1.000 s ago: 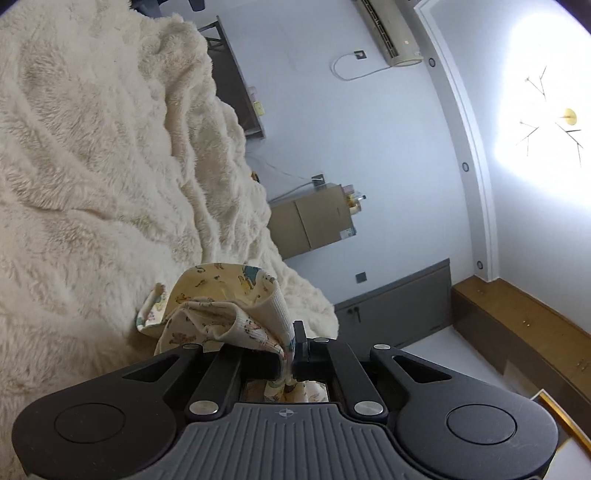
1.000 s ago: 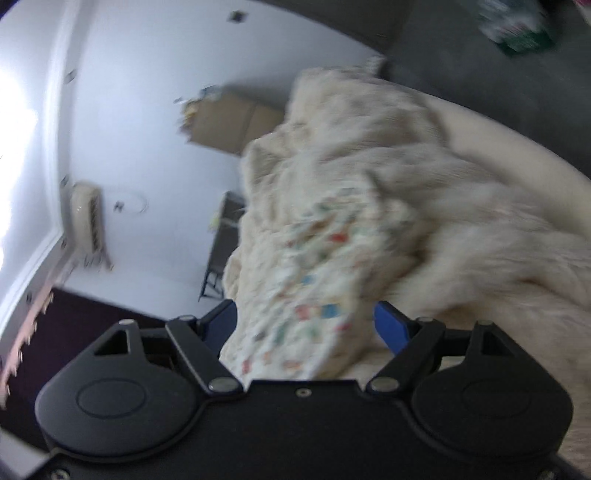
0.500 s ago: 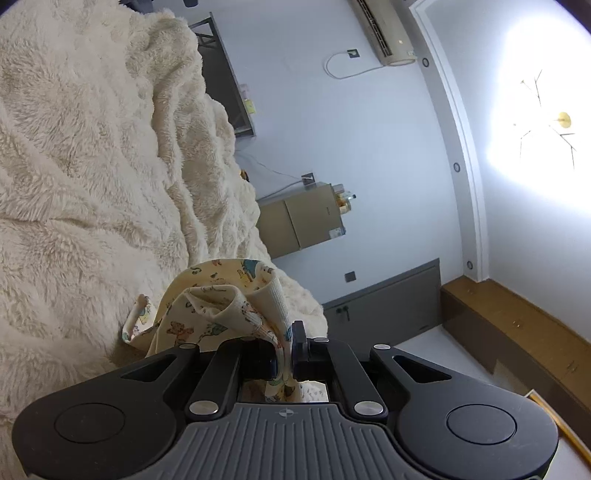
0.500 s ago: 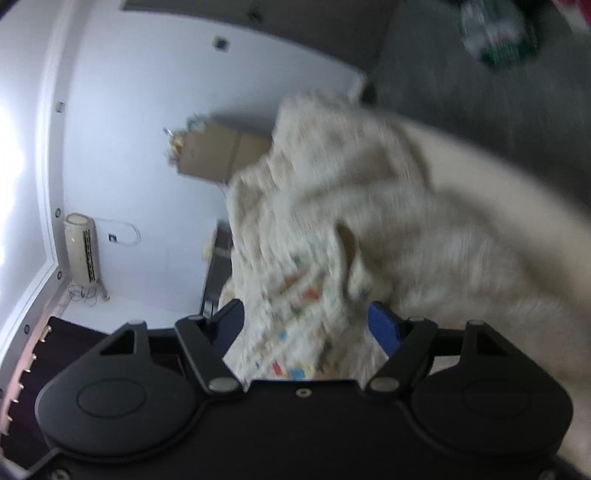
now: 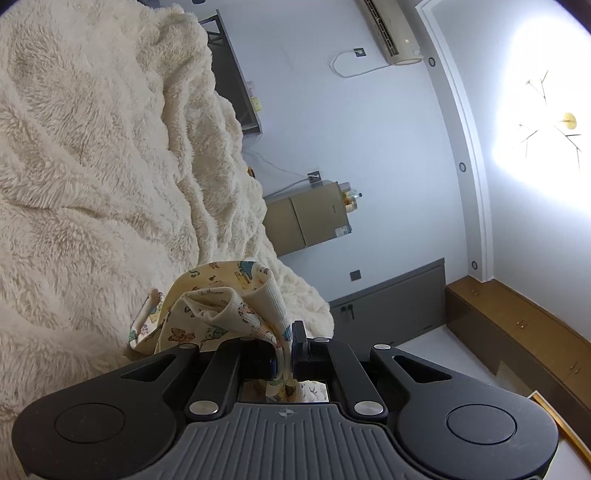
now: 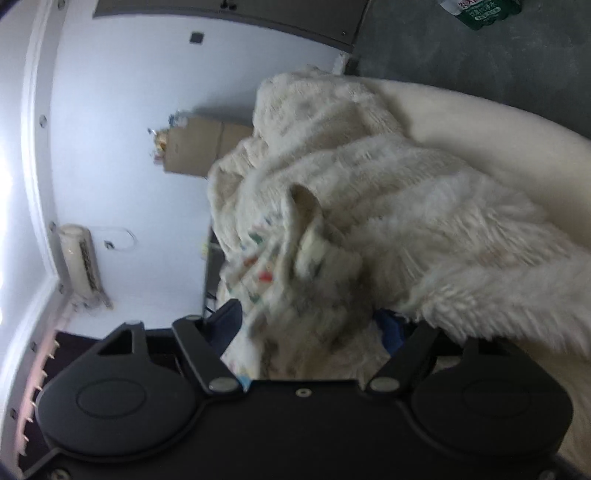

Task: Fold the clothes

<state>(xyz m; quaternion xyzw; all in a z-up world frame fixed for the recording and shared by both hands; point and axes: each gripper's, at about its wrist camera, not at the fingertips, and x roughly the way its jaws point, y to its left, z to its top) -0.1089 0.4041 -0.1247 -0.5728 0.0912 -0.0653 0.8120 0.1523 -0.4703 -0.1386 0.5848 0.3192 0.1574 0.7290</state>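
A small cream garment (image 5: 218, 310) printed with little coloured animals lies bunched on a fluffy white blanket (image 5: 92, 166). My left gripper (image 5: 284, 347) is shut on the garment's ribbed hem, which hangs pinched between the black fingers. In the right wrist view the same printed garment (image 6: 280, 266) fills the gap of my right gripper (image 6: 310, 325). Its jaws are closing around the cloth, and the blue pads (image 6: 229, 317) stand a little apart from it. That view is blurred by motion.
The fluffy blanket (image 6: 424, 229) covers a bed with a pale rim (image 6: 517, 122). A cardboard box (image 5: 306, 221), a dark shelf (image 5: 232, 85), grey low cabinets (image 5: 399, 299) and a wooden bench (image 5: 517, 332) stand along the wall. A green-labelled package (image 6: 480, 11) lies on the grey floor.
My right gripper sank toward the blanket and its fingers narrowed around the printed garment. The left gripper kept its hold on the hem and barely moved.
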